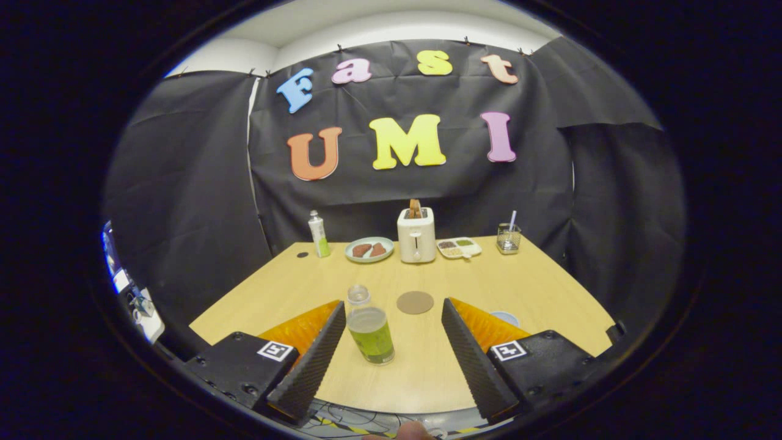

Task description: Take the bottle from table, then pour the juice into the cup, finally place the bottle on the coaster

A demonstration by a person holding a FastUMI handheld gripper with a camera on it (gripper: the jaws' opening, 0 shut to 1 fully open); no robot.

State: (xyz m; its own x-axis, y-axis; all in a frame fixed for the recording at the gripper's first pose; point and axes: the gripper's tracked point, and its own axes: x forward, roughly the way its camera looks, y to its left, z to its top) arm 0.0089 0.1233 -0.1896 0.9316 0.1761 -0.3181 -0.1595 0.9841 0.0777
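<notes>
The gripper (394, 342) is held open, with the bottle (369, 327) standing upright between its fingers near the tabletop's (537, 287) near edge, untouched, the coaster (415, 302) beyond.

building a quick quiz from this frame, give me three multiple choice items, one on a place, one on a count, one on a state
1. Where is the clear plastic bottle of green juice?
A. between the jaws
B. behind the white toaster
C. on the round brown coaster

2. How many brown slices lie on the pale green plate?
A. one
B. two
C. four

3. The gripper is:
A. shut on the bottle
B. open
C. shut on the coaster

Answers: 1 A, it stands between the jaws, nearer the left one. 2 B, two slices lie side by side. 3 B, the jaws stand wide apart, touching nothing.
</notes>
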